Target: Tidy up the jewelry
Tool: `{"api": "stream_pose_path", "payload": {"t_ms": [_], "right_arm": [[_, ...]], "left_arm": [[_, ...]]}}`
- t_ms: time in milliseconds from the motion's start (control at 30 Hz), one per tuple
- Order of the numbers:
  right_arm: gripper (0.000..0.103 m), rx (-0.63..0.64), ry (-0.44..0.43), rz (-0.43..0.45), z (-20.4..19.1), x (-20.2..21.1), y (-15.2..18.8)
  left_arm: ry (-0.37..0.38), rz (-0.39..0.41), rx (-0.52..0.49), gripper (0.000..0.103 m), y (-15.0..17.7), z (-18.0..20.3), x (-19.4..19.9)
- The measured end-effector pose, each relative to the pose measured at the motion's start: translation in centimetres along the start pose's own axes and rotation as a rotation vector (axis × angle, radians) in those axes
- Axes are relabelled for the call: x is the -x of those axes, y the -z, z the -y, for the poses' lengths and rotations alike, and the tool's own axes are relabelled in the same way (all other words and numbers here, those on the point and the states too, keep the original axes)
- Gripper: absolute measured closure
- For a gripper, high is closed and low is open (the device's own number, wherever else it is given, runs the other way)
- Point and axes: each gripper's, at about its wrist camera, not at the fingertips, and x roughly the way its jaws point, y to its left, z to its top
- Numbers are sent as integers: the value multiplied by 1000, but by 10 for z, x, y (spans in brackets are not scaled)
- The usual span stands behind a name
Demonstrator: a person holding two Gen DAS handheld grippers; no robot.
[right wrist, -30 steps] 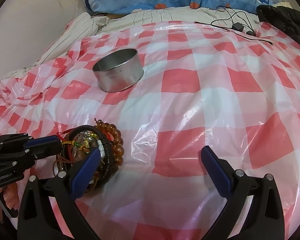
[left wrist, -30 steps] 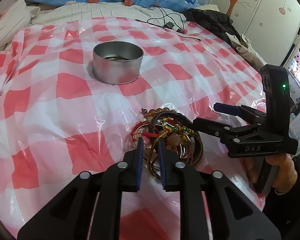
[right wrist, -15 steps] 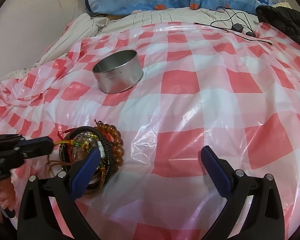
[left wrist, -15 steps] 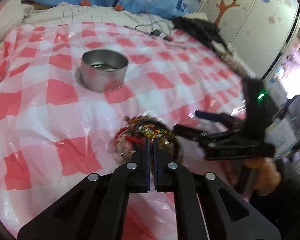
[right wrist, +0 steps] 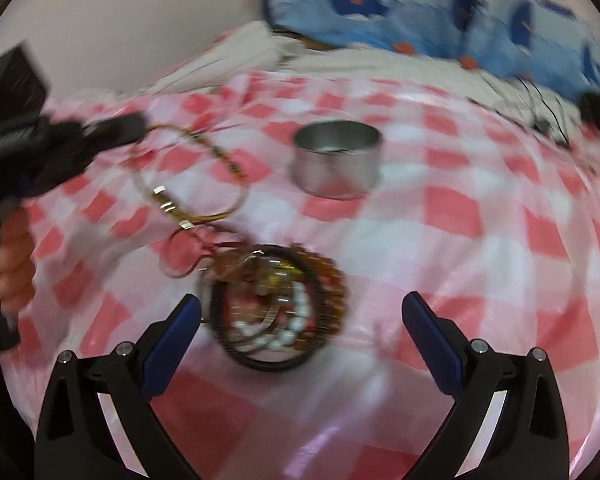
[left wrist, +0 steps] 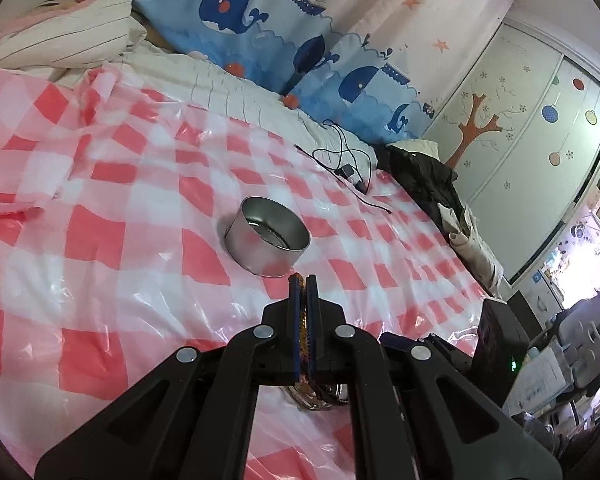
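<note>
My left gripper (left wrist: 302, 280) is shut on a thin braided gold bracelet (left wrist: 302, 320). In the right wrist view it (right wrist: 138, 122) holds that bracelet (right wrist: 204, 176) lifted above the cloth, its lower end still tangled with the pile. The pile of bracelets (right wrist: 276, 308), with amber beads, white beads and black bands, lies on the red-and-white checked cloth just ahead of my open, empty right gripper (right wrist: 300, 320). A round silver tin (left wrist: 266, 241) stands beyond the left fingertips; it also shows in the right wrist view (right wrist: 337, 164).
A black charger cable (left wrist: 348, 164) and dark clothes (left wrist: 428, 180) lie at the far edge of the cloth. Whale-print pillows (left wrist: 268, 36) line the back. A wardrobe (left wrist: 520, 140) stands to the right.
My left gripper closed on the gold bracelet and lifted it up and away from the pile. The right gripper moved in closer over the pile, staying open.
</note>
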Motion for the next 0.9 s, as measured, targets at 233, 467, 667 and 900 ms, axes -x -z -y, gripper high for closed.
{"api": "stream_pose_path", "payload": {"t_ms": [233, 467, 667, 900], "right_arm": [[7, 0, -66, -25, -4, -20, -15], [7, 18, -78, -78, -12, -39, -22], [21, -74, -163, -81, 6, -42, -19], [42, -115, -199, -57, 14, -39, -20]], "left_arm": [[-1, -1, 11, 101, 0, -6, 2], [-81, -84, -7, 101, 4, -10, -12], [-270, -266, -77, 100, 24, -17, -53], [-376, -354, -175, 95, 37, -14, -68]]}}
